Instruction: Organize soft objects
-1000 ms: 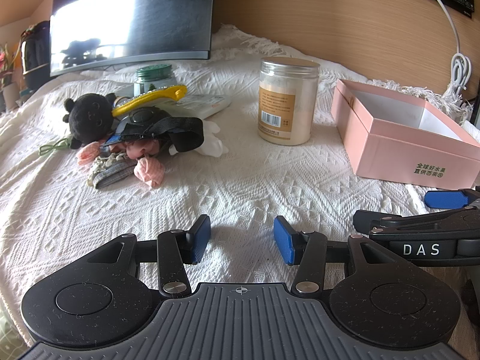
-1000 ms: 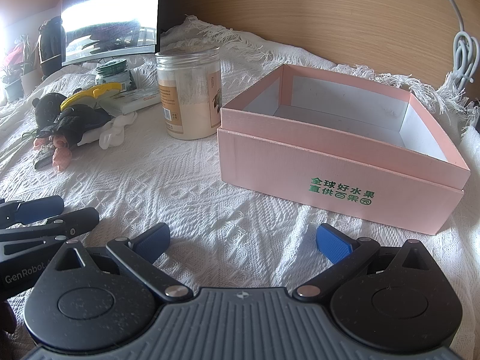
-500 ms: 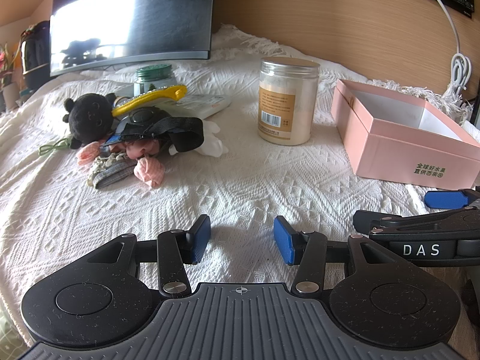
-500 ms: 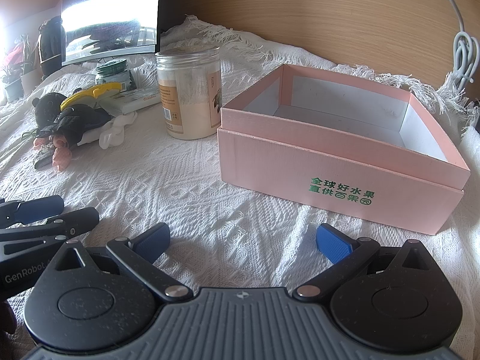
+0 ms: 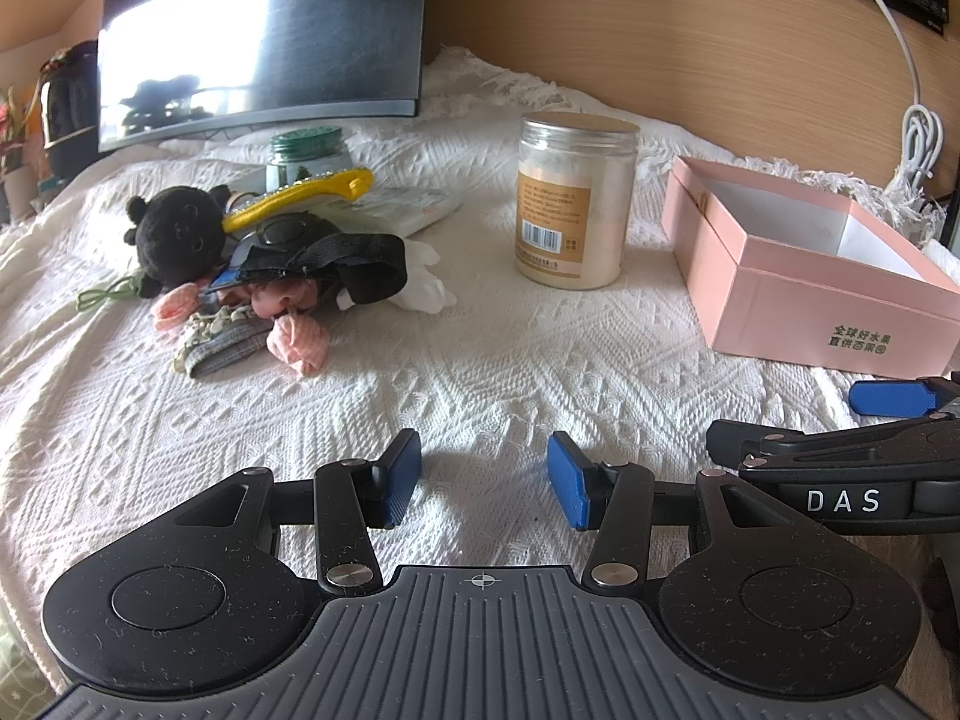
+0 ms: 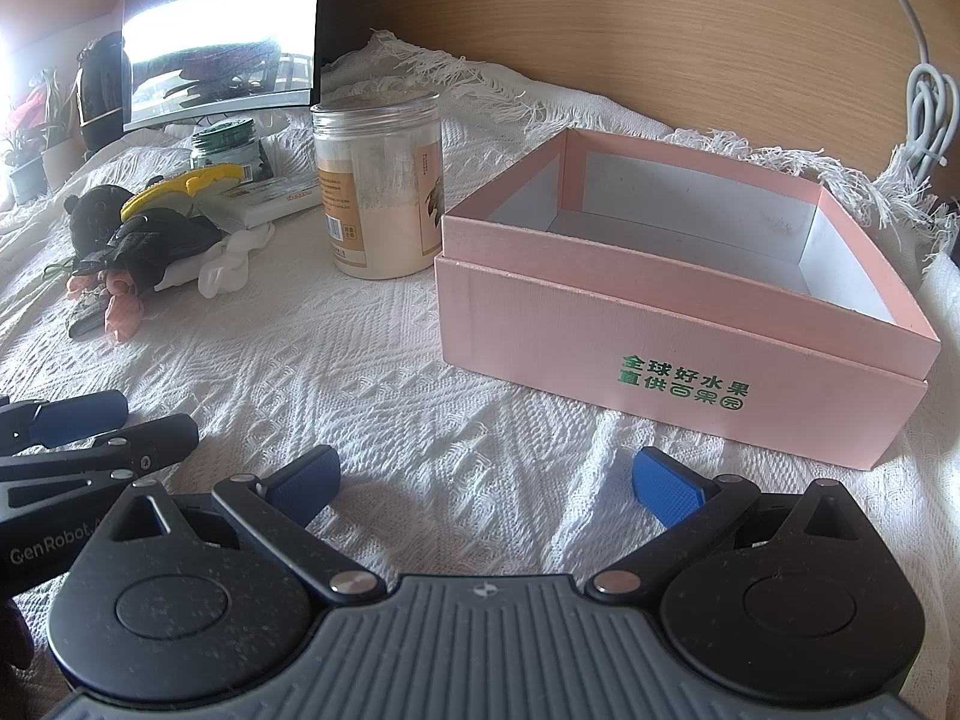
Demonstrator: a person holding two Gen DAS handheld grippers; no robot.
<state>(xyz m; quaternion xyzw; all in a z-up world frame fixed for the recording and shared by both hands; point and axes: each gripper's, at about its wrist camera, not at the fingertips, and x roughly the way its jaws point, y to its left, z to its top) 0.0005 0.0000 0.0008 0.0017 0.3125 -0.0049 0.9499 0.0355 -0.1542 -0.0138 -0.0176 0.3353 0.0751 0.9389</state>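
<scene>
A heap of soft things lies on the white bedspread at left: a black plush toy, a black strap, pink fabric pieces, a grey knitted piece and a white soft item. The same heap shows far left in the right wrist view. An open pink box, white inside and empty, stands at right. My left gripper hovers low over bare bedspread, open, nothing between its pads. My right gripper is open wide just before the box.
A clear jar of pale powder stands between heap and box. A yellow brush, a green-lidded jar and a flat white packet lie behind the heap. A dark monitor and wooden headboard back the bed.
</scene>
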